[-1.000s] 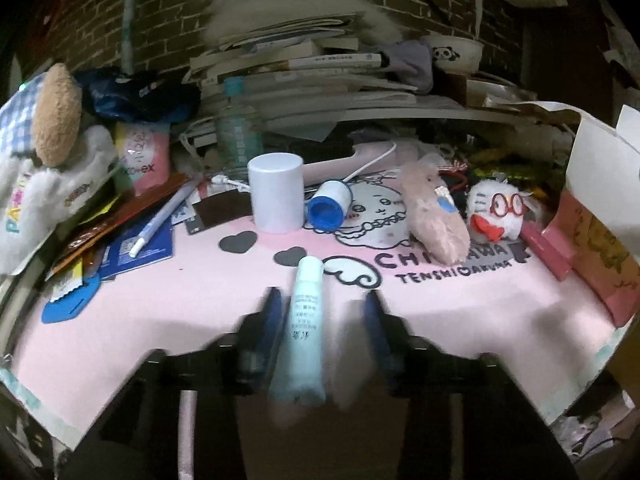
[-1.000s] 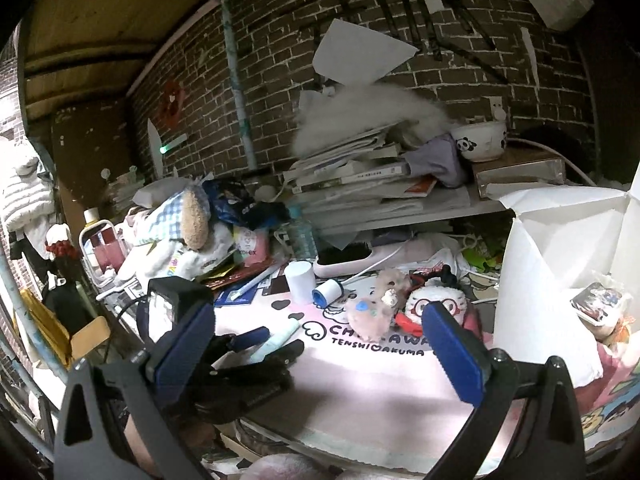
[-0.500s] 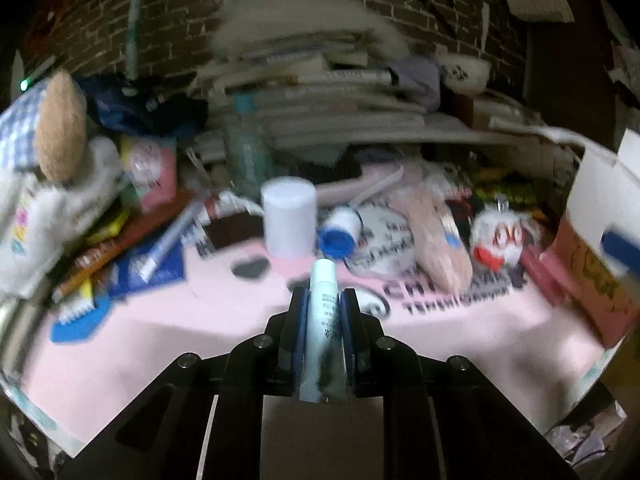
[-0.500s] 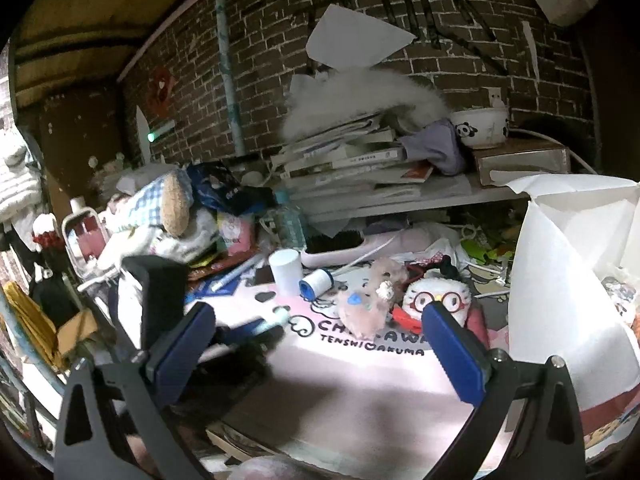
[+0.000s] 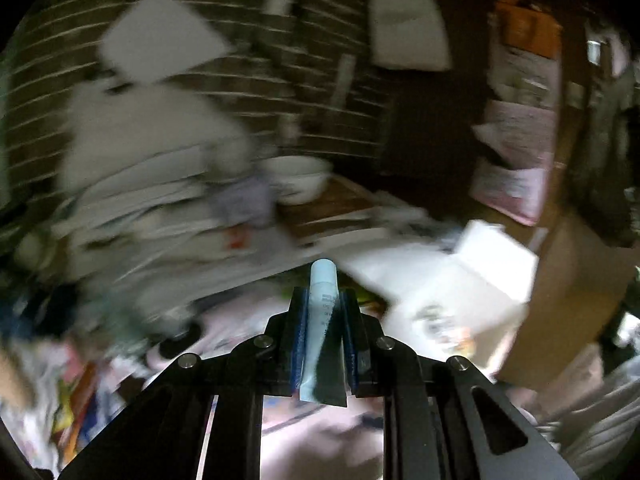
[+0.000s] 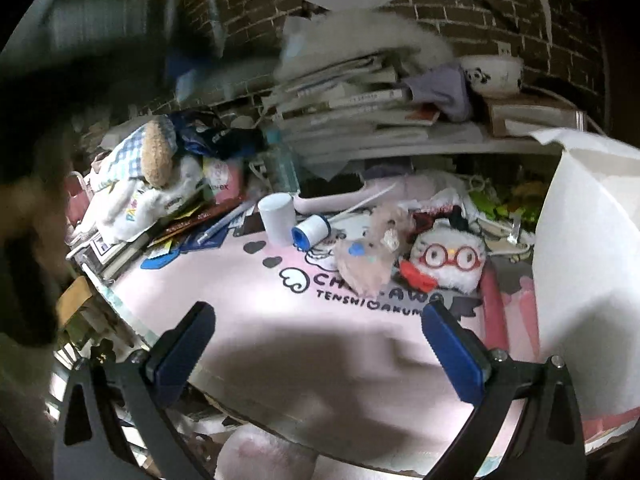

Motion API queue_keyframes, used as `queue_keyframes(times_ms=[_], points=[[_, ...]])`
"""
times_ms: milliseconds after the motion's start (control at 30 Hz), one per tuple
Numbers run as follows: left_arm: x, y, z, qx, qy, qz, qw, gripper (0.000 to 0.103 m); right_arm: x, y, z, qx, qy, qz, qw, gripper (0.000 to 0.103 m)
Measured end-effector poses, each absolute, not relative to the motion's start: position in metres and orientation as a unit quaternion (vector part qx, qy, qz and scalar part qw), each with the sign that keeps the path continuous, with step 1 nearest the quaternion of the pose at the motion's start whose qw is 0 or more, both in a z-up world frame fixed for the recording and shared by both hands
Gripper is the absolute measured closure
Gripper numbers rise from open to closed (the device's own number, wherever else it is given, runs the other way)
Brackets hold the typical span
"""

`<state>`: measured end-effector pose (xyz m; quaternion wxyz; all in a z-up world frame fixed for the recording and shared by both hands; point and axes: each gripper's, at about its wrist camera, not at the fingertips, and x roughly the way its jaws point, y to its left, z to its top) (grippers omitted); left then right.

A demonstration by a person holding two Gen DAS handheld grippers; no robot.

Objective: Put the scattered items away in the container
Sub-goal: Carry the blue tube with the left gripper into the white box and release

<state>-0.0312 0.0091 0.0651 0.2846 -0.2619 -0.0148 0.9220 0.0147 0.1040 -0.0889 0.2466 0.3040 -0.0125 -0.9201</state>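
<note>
My left gripper [image 5: 323, 298] is shut on a pale blue tube [image 5: 322, 280], which I hold up in the air with its cap pointing forward. The left wrist view is blurred; the white box [image 5: 460, 276] lies ahead and to the right. Over the pink mat [image 6: 240, 300] my right gripper [image 6: 316, 320] stands open with nothing between its fingers. Beyond it on the mat are a white cup [image 6: 276, 216], a blue-capped roll [image 6: 312, 232], a beige plush [image 6: 368, 256] and a white plush with red glasses [image 6: 448, 260]. The white box wall [image 6: 580, 260] rises at the right.
Stacked books and papers [image 6: 352, 96] fill a shelf at the back, with a panda bowl [image 6: 492, 72] on the right. Soft toys, pens and packets [image 6: 160, 184] are heaped at the mat's left edge. A dark blurred shape [image 6: 36, 128] covers the far left of the right wrist view.
My left gripper shut on the tube lying on the mat, then lifted it and swung up and right toward the white box. My right gripper sank a little closer to the mat.
</note>
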Motion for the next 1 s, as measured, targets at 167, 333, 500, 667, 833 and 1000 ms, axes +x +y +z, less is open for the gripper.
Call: queue_keyframes(times_ms=[167, 333, 500, 667, 833, 1000], points=[[-0.050, 0.082, 0.082, -0.317, 0.034, 0.882, 0.346, 0.092, 0.009, 0.105, -0.094, 0.316, -0.025, -0.917, 0.242, 0.001], [-0.066, 0.150, 0.076, -0.374, 0.084, 0.843, 0.378, 0.092, 0.004, 0.107, -0.100, 0.327, -0.039, -0.913, 0.241, 0.001], [-0.076, 0.198, 0.046, -0.433, 0.133, 0.802, 0.389, 0.092, 0.001, 0.111, -0.107, 0.338, -0.050, -0.908, 0.241, 0.001], [-0.085, 0.222, 0.020, -0.462, 0.149, 0.786, 0.384, 0.092, -0.001, 0.115, -0.113, 0.346, -0.052, -0.905, 0.241, 0.001], [-0.093, 0.238, 0.003, -0.497, 0.163, 0.763, 0.380, 0.092, -0.006, 0.120, -0.120, 0.355, -0.064, -0.901, 0.239, 0.001], [-0.100, 0.245, -0.007, -0.509, 0.170, 0.758, 0.371, 0.091, -0.013, 0.122, -0.129, 0.366, -0.065, -0.899, 0.231, 0.001]])
